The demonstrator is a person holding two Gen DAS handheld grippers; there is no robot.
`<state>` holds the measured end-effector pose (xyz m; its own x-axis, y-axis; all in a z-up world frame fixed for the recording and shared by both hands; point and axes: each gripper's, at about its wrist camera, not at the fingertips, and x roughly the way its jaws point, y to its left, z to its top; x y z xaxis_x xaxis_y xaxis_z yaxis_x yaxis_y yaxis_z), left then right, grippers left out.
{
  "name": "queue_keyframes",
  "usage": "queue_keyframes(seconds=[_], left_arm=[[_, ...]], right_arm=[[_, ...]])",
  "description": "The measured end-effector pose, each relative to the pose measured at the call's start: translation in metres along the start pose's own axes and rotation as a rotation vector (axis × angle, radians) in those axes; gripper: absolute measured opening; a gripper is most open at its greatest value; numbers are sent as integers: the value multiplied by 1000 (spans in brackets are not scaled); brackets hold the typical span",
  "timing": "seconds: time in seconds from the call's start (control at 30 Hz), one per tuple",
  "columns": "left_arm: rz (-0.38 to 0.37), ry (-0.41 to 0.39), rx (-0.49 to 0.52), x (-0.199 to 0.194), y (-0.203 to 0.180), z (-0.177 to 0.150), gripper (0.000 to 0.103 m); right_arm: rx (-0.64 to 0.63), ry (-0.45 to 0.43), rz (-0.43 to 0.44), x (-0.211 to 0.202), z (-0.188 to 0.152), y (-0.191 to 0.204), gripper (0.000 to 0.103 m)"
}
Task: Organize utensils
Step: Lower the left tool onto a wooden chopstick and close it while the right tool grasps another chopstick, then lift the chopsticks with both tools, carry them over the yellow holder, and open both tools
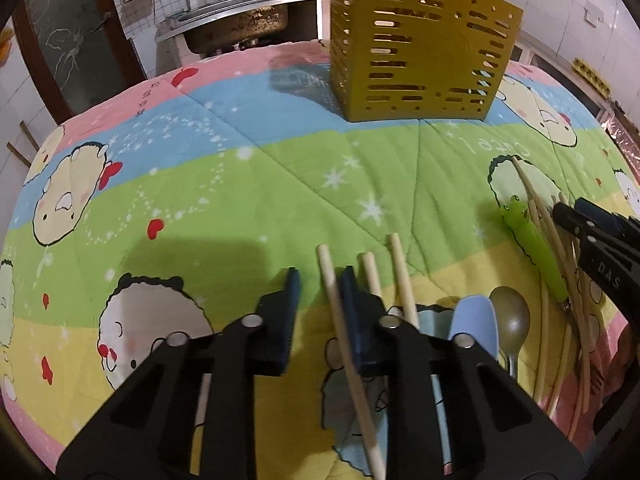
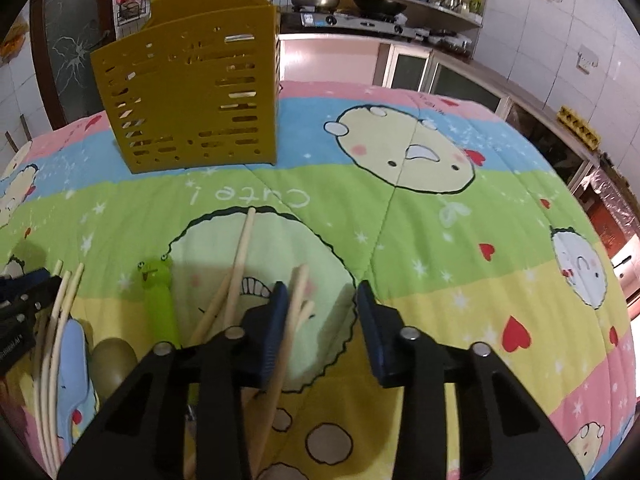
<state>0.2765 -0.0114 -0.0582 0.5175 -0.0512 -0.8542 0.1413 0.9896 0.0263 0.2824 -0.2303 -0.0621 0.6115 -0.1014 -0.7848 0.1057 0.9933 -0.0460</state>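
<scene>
Two hand-held grippers hovered over a heap of loose utensils near the front edge of a worktop covered by a pastel cartoon-print quilt, while the slotted mustard-yellow plastic utensil holder stood upright toward the far edge, well apart from both tools.

The left gripper had its fingers spread wide with nothing clamped. One pale wooden chopstick lay in the gap just beside the right-hand finger, its long axis running nearly straight along the fingers and away toward the holder; whether it touched the pad could not be told. Two more chopsticks lay just outside that finger.

The right gripper was likewise wide and empty, with another pale chopstick lying close along the inner face of its left finger, tilted slightly leftward at its far tip. Beside these lay a green frog-topped utensil handle, a light blue spoon and an olive-green spoon, all between the two tools.

Judging by the layout, each gripper already straddled a stick lengthwise, so closing would pinch across the thin shaft; neither appeared clearly nearer the holder.
</scene>
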Motion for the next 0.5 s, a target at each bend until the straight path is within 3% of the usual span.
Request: queue_keyframes(seconds=[0.17, 0.5], left_arm=[[-14, 23, -15, 2, -1, 4, 7], [-81, -9, -106, 1, 12, 6, 4]], right_arm=[[13, 34, 5, 6, 11, 2, 11], [59, -9, 59, -5, 15, -2, 8]])
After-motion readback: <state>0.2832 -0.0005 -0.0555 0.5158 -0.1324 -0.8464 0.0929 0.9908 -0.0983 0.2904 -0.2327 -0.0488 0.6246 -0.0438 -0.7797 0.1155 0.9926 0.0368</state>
